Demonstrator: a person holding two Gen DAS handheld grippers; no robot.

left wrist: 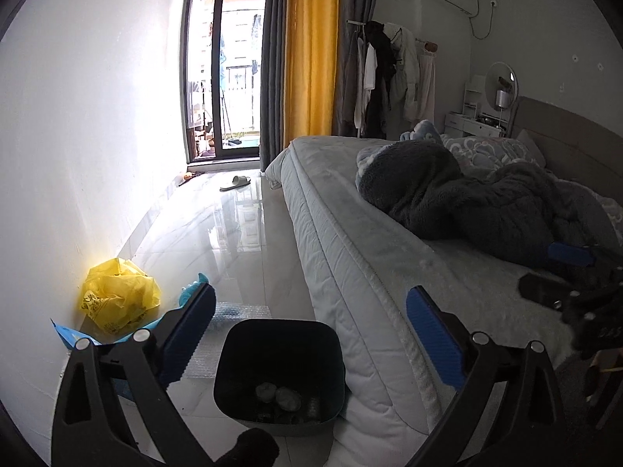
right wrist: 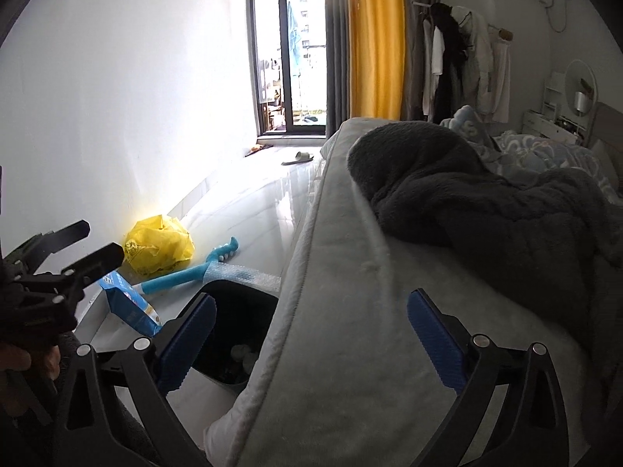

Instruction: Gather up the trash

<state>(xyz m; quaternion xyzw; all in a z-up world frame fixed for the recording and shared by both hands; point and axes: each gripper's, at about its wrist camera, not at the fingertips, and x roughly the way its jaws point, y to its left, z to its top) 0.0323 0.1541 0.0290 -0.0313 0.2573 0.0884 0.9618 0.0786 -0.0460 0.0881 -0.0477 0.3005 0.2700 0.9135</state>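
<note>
A black trash bin [left wrist: 233, 350] [right wrist: 237, 307] stands on the floor against the bed's side, with crumpled paper balls [left wrist: 278, 393] [right wrist: 243, 352] at its bottom. My left gripper [left wrist: 311, 334] [right wrist: 91, 243] hovers over the bin, open, with nothing between its blue pads. My right gripper [right wrist: 311, 344] [left wrist: 557, 272] is above the mattress edge, open and empty too. By the wall beyond the bin lie a crumpled yellow plastic bag [left wrist: 120, 295] [right wrist: 159, 245], a blue carton [right wrist: 128, 303] [left wrist: 66, 334], a teal hand-shaped stick [right wrist: 187, 272] and a sheet of bubble wrap [left wrist: 233, 311] [right wrist: 245, 274].
The bed [left wrist: 350, 233] fills the right side, with a dark fleece blanket [left wrist: 467, 198] heaped on it. A white wall runs along the left. The glossy tiled floor between them leads to a slipper [left wrist: 235, 183] and a balcony door [left wrist: 226, 58]. Clothes hang on a rack [left wrist: 389, 78].
</note>
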